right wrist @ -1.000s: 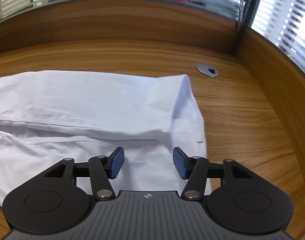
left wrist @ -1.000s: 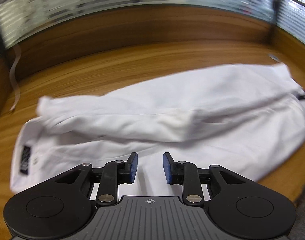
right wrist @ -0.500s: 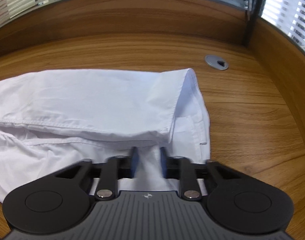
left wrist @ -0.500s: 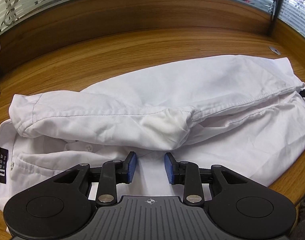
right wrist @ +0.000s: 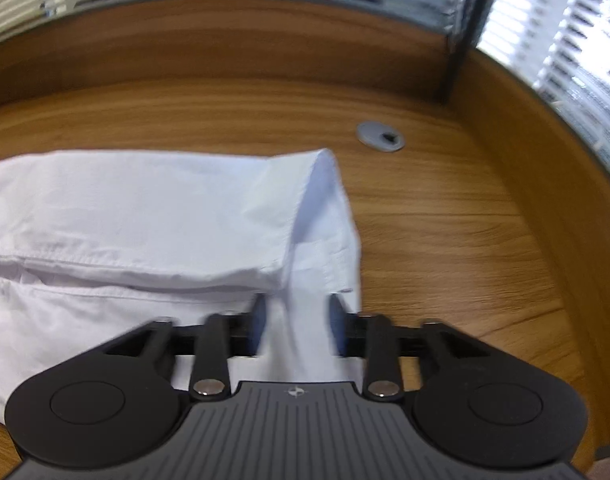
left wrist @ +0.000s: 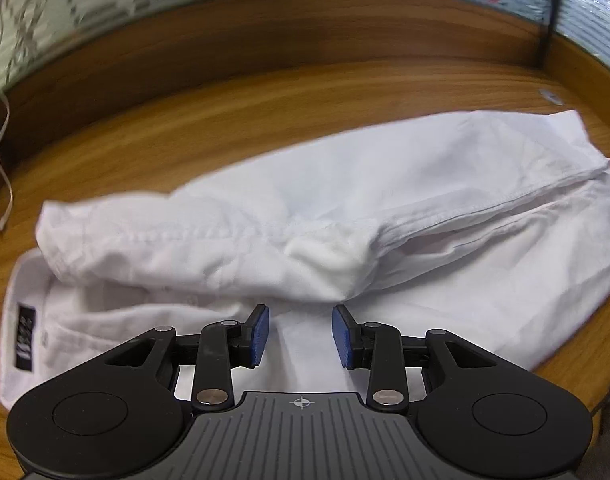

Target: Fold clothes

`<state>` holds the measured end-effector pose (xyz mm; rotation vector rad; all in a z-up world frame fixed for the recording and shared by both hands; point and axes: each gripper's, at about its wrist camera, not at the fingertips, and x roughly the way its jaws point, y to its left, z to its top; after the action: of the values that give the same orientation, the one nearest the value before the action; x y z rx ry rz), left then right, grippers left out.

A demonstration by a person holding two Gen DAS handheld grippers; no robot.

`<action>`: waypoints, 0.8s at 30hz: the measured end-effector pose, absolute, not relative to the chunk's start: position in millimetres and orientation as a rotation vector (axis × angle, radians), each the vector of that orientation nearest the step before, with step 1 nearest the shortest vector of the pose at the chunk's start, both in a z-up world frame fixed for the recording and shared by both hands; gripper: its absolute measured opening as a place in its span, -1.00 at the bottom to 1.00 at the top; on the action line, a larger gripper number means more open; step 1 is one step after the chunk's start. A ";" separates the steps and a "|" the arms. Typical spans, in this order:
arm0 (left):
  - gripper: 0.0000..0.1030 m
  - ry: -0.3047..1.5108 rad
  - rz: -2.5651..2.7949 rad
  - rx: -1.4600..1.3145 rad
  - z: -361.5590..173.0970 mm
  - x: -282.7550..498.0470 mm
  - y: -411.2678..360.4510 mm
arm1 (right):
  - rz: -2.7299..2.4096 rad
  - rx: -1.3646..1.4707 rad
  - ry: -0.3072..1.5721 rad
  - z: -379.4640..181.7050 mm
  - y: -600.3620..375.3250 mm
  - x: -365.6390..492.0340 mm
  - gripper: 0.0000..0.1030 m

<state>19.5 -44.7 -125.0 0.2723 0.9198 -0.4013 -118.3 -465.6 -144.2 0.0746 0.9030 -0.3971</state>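
Our left gripper (left wrist: 300, 336) was released, its blue pads (left wrist: 260, 335) standing apart with a strip of white cloth showing in the gap between them; neither pad seemed to press on the fabric. It hung low over the near edge of the white shirt (left wrist: 345, 216), just short of a thick rolled fold that ran across the garment from left to right. To the left of that fold the collar end lay flat, and we could see a black label (left wrist: 26, 338) sewn inside it, its lettering too blurred to read. The shirt was spread across the wooden table (left wrist: 265, 120), reaching from the near left towards the far right. A thin white cable (left wrist: 4, 168) dangled at the far left edge.

Our right gripper (right wrist: 295, 326) also had its jaws parted, though motion blur smeared the fingers (right wrist: 257, 324); a ridge of white cloth rose between them, and we could not tell whether they touched it. Just beyond lay the right end of the shirt (right wrist: 145, 216), where the top layer was folded over and ended in a raised corner. Farther off, to the right, a grey cable grommet (right wrist: 380, 137) sat in the table (right wrist: 445, 232), well apart from the cloth.
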 end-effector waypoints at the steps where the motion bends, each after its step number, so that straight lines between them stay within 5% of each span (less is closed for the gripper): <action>1: -0.20 0.901 -0.420 0.284 -116.9 15.6 -47.5 | -0.403 0.091 0.896 -139.0 -467.9 -122.7 -0.06; 11: 0.04 0.818 -0.588 0.354 -74.6 -1.8 -136.1 | -0.332 0.283 0.910 -130.4 -512.5 -146.8 0.24; 24: 0.06 0.833 -0.534 0.183 -69.7 6.4 -281.1 | -0.066 0.342 0.924 -160.4 -568.2 -112.3 0.27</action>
<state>6.4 -281.1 -69.7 0.1826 0.8331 -0.5338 -112.3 -568.2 -160.4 0.3419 0.9243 -0.0659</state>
